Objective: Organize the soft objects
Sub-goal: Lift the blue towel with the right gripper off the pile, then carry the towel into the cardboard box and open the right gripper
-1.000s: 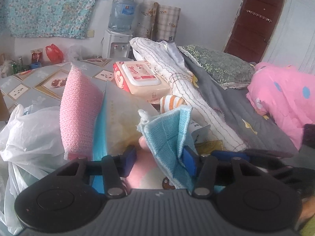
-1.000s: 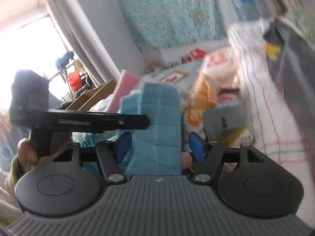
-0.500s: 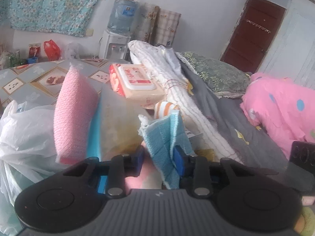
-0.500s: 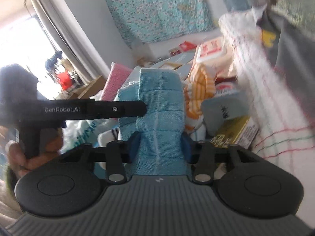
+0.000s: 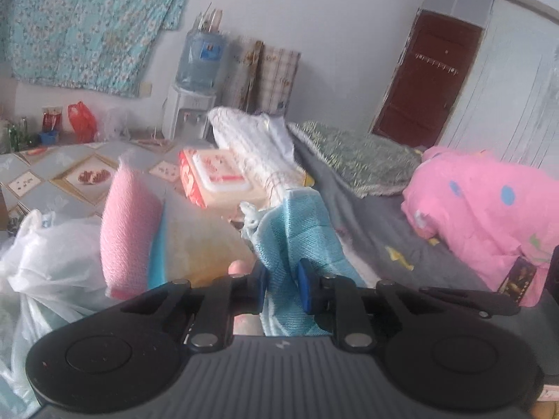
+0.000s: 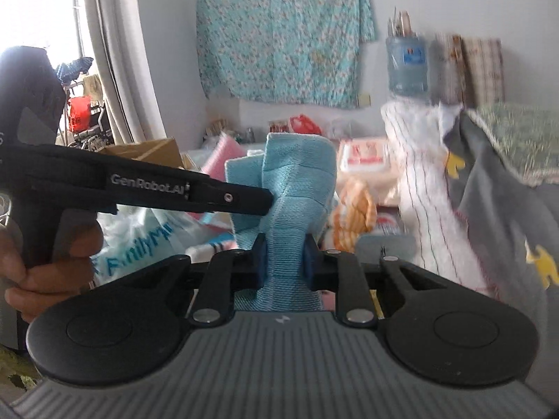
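Gripping one light blue cloth (image 5: 297,237) from two sides, both pairs of jaws have just been closing and now press their blue pads into its folds. Left gripper (image 5: 282,285): pads pinch a lower edge of the cloth, which rises above them in a crumpled peak. Right gripper (image 6: 283,257): pads squeeze a narrow waist of the same cloth (image 6: 297,188), the fabric flaring wider above the pinch and hanging out below it. In the right wrist view the left gripper (image 6: 270,200) reaches in from the left side, its black finger tip meeting the cloth's left side; a hand (image 6: 38,258) wraps its handle.

Beside the cloth, in the left wrist view, a pink knitted cloth (image 5: 131,227) stands upright against a pale pack, with a white plastic bag (image 5: 45,255) at its left. Behind lies a pack of wet wipes (image 5: 216,181) with a white lid, and just beside it a white striped blanket (image 5: 251,150). A grey bed sheet (image 5: 370,223) spreads to the right, bearing a green patterned pillow (image 5: 356,160) and a pink quilt (image 5: 489,209). A water dispenser (image 5: 195,87) stands at the far wall, under a floral curtain (image 5: 87,24).
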`<state>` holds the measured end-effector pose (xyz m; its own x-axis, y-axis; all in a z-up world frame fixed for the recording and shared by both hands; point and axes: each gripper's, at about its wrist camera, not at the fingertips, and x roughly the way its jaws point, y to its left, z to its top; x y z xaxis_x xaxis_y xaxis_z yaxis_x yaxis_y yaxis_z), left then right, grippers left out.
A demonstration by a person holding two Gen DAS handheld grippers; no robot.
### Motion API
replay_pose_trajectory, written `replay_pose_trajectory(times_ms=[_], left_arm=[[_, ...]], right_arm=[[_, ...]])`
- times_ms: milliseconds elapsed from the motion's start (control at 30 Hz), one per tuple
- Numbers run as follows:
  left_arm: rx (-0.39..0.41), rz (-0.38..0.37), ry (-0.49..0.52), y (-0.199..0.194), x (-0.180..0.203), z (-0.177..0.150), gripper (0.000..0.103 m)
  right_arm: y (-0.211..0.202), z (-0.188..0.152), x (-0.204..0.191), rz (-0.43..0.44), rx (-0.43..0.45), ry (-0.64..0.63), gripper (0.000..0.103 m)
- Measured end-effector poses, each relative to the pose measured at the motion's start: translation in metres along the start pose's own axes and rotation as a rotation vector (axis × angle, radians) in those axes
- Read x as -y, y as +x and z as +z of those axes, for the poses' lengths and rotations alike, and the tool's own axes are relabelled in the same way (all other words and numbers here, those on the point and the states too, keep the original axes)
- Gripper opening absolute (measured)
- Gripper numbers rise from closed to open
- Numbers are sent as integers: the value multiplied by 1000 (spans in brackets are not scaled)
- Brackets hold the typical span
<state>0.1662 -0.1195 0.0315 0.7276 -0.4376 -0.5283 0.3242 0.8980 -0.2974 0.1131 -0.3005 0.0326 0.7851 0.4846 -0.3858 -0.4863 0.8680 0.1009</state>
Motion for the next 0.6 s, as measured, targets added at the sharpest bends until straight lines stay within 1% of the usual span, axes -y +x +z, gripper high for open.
replay_pose_trajectory(times_ms=[100,167,300,367,433,500,567,600], left_arm=[[36,3,-13,-21,-2,4,19],[69,22,-16,-41,-6,7,19],[123,119,-7,-84,-22,19,19],[152,180,1,-109,-38,27,19],[166,240,5,-129,-55,36,19],[160,308,-2,-146,-79,47,18],[149,385,-28,-157,-110,57,18],[134,414,-50,-160,-126,62,18]], right_arm=[[-9,9,-15,22,24,3,19],[-11,18,-28,58,42,6,19],[-4,41,-62,164,60,11,19],[7,56,-84,241,55,22,19],[24,74,-108,331,27,47,19],[50,92,-134,420,-28,81,19],[83,107,-160,486,-93,116,19],[98,112,-171,503,-123,134,19]])
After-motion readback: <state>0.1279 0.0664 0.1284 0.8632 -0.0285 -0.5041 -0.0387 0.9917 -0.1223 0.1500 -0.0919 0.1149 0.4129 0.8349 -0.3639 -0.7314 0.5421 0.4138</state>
